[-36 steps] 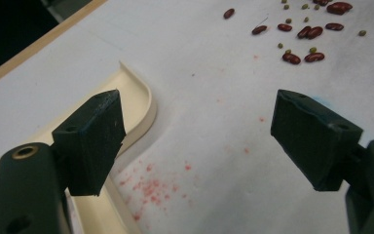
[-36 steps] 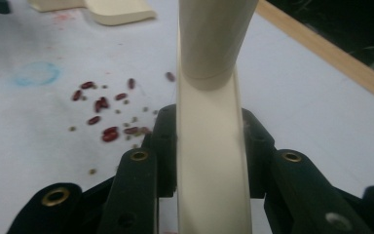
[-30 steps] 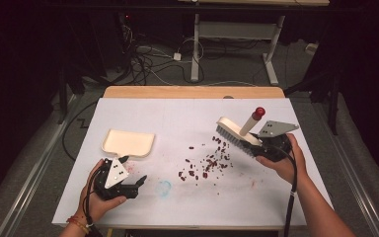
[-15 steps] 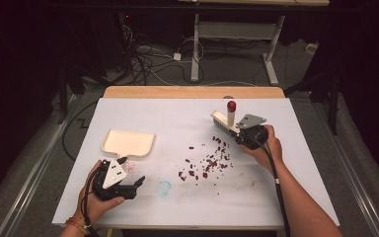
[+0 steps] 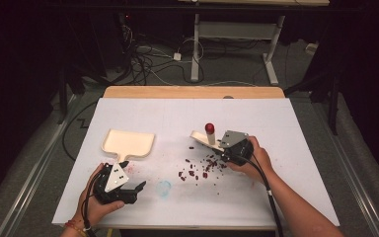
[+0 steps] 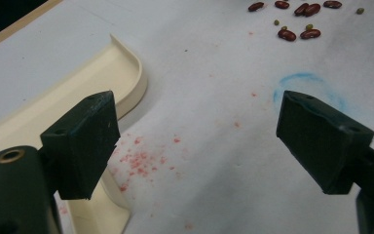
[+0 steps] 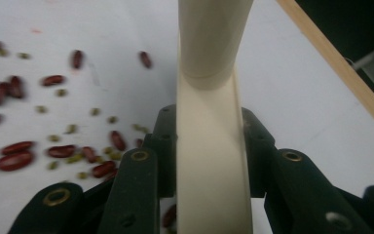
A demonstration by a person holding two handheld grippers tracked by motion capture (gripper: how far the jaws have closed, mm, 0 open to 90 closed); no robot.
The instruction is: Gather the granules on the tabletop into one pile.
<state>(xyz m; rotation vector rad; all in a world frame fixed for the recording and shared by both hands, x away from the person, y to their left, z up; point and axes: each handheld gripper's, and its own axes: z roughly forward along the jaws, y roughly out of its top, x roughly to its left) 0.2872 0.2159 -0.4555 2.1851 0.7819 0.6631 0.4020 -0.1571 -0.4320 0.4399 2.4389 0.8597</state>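
Note:
A cream dustpan (image 5: 128, 143) lies flat at the left of the white table, its handle pointing toward me. My left gripper (image 5: 135, 190) rests just right of that handle, open and holding nothing; in the left gripper view the dustpan (image 6: 102, 87) runs beside and under the left jaw of this gripper (image 6: 195, 141). My right gripper (image 5: 227, 148) is shut on a cream brush (image 5: 205, 138) with a red-tipped handle (image 5: 209, 127). The brush (image 7: 209, 122) stands clamped between the right gripper's fingers (image 7: 136, 195). Red beans (image 5: 200, 168) and small green ones (image 7: 73, 129) lie scattered just left of the brush.
A faint blue ring (image 5: 164, 187) and a pink smudge (image 6: 141, 156) mark the white sheet (image 5: 296, 163) near my left gripper. A wooden edge (image 5: 192, 92) runs along the table's far side. Beyond it, cables and desk legs stand on a dark floor.
My right gripper has carried the brush leftward and nearer, to the edge of the beans, and the red-tipped handle has swung more upright. The left gripper has barely moved.

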